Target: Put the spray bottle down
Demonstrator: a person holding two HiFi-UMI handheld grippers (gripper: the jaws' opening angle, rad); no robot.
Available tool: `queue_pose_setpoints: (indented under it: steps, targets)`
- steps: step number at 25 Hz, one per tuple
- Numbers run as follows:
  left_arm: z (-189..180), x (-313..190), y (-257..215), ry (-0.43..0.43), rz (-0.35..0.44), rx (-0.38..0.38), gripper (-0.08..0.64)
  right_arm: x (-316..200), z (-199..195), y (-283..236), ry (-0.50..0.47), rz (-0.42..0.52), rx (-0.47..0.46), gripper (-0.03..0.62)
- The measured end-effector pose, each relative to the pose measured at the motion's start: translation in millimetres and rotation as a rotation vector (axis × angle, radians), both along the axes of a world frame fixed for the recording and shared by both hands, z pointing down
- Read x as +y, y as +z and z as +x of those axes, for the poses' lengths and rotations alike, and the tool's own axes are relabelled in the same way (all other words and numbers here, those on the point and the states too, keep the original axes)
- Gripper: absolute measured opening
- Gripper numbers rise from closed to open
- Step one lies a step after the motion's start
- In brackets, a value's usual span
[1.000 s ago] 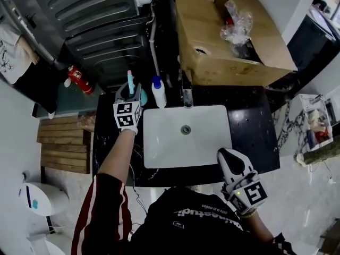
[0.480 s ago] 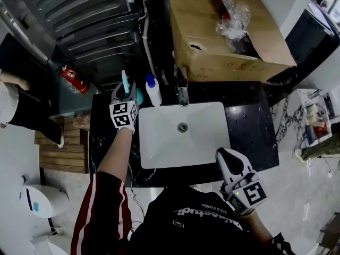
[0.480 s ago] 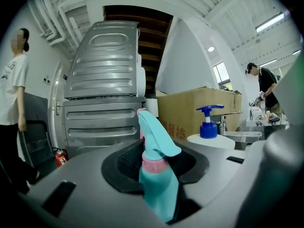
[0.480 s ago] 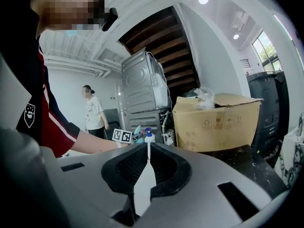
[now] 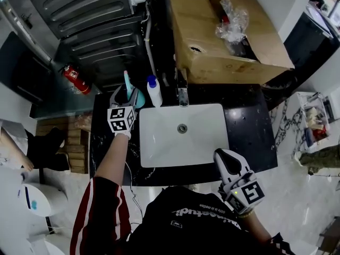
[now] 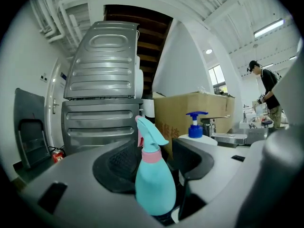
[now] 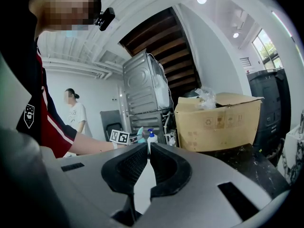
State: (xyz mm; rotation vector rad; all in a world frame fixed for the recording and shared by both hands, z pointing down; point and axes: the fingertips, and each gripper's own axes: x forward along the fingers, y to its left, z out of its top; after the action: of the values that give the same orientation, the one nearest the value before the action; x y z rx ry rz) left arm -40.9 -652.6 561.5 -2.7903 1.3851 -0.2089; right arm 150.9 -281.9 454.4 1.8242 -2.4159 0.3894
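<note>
A teal spray bottle (image 5: 129, 87) with a pink collar stands upright on the black counter (image 5: 249, 126), at the sink's back left corner. My left gripper (image 5: 127, 96) is around it and its jaws are opening. In the left gripper view the spray bottle (image 6: 154, 186) stands between the pads, with a gap showing beside the right pad (image 6: 192, 158). My right gripper (image 5: 226, 162) hangs at the counter's front edge, right of the sink. Its jaws (image 7: 148, 151) are shut with nothing between them.
A white soap pump bottle (image 5: 154, 93) with a blue top stands just right of the spray bottle. The faucet (image 5: 182, 91) and the white sink (image 5: 159, 153) follow. A large cardboard box (image 5: 212, 41) sits behind. A grey metal appliance (image 5: 85, 15) and a red fire extinguisher (image 5: 74, 79) are at the back left.
The left jaws have spread apart from the spray bottle, which stays standing in the same spot. The right gripper has not moved. A bystander at the left has walked off toward the lower left.
</note>
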Motion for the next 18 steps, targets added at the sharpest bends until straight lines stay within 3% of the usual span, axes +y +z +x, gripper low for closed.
queue_pose_setpoints:
  steps: [6, 10, 15, 18]
  targets:
    - [-23.8, 67.6, -22.0, 0.035, 0.055, 0.028, 0.252, 0.1, -6.1, -5.9, -0.035, 0.029, -0.011, 0.050]
    - [-25.5, 136.9, -73.9, 0.138, 0.134, 0.077, 0.249, -7.3, -10.9, -21.8, -0.061, 0.096, -0.035, 0.051]
    - [-12.7, 213.7, -146.7, 0.240, 0.271, 0.089, 0.088, -15.1, -20.2, -46.7, -0.105, 0.155, -0.017, 0.051]
    - [0.0, 248.5, -176.2, 0.301, 0.305, 0.078, 0.028, -19.2, -27.9, -56.6, -0.129, 0.176, 0.007, 0.049]
